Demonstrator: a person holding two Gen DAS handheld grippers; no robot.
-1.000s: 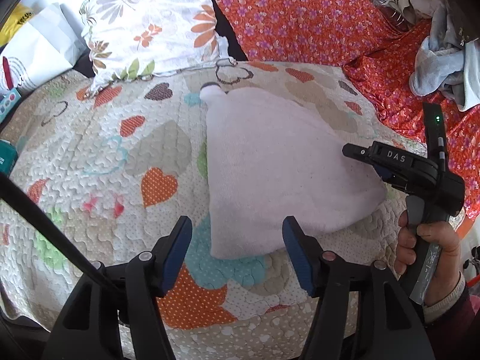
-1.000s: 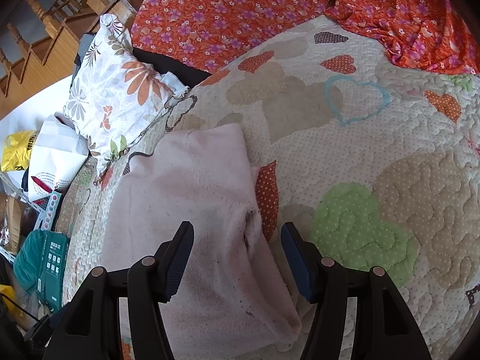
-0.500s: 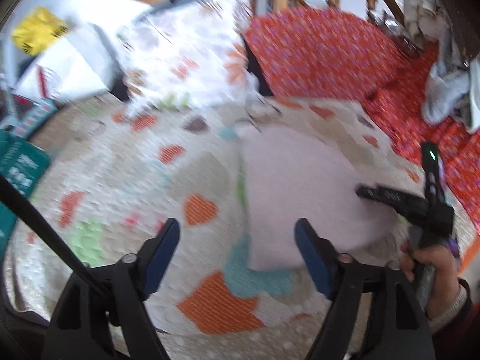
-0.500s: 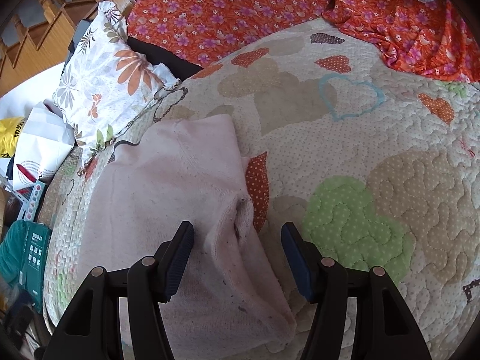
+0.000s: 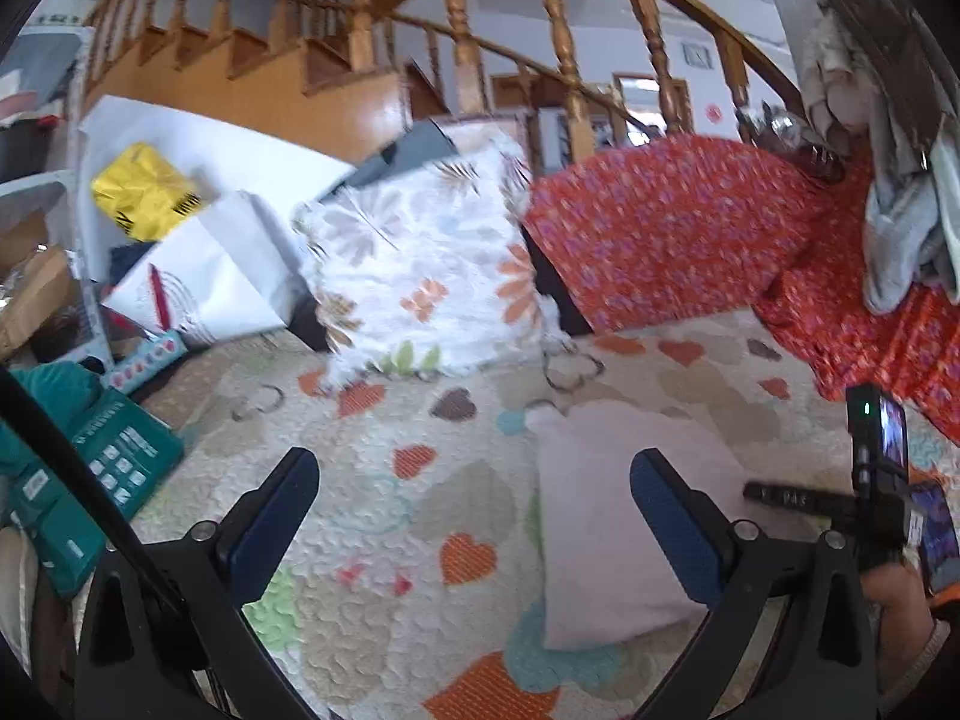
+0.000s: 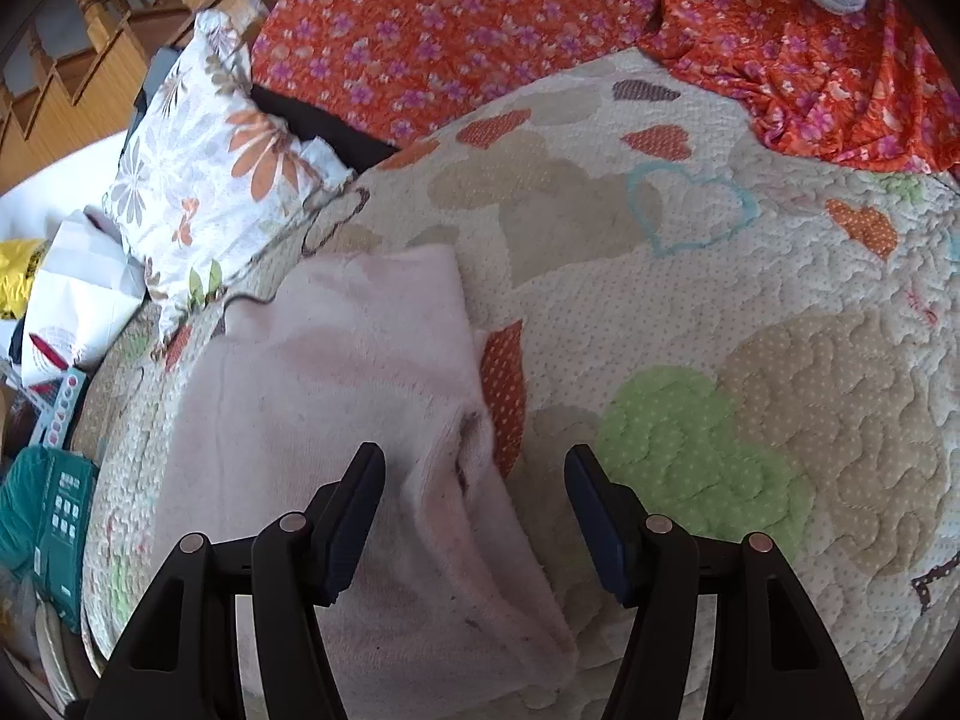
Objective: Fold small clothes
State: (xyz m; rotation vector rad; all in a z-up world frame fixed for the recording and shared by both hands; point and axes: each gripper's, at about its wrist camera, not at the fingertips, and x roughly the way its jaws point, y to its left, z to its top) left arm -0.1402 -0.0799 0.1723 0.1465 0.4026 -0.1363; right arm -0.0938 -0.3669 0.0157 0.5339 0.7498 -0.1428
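Note:
A pale pink fleece garment (image 5: 606, 516) lies folded flat on the heart-patterned quilt (image 5: 384, 516). In the right wrist view the same garment (image 6: 336, 408) shows a raised fold ridge between the fingers. My left gripper (image 5: 474, 510) hangs above the quilt, left of the garment, jaws opening wide with nothing between them. My right gripper (image 6: 474, 510) hovers over the garment's right edge, jaws apart, pads not pressing the cloth. The right gripper's body (image 5: 870, 480) and the hand holding it show at the right edge of the left wrist view.
A floral pillow (image 5: 420, 282) and an orange flowered cloth (image 5: 660, 228) lie at the back of the quilt. Grey clothes (image 5: 900, 240) are heaped at the right. A teal box (image 5: 102, 480), white bag and yellow bag sit left. A wooden staircase rises behind.
My left gripper rose and tilted up, so the staircase came into view, and its jaws spread wider. The pink garment now sits lower right in its view. The right gripper barely moved.

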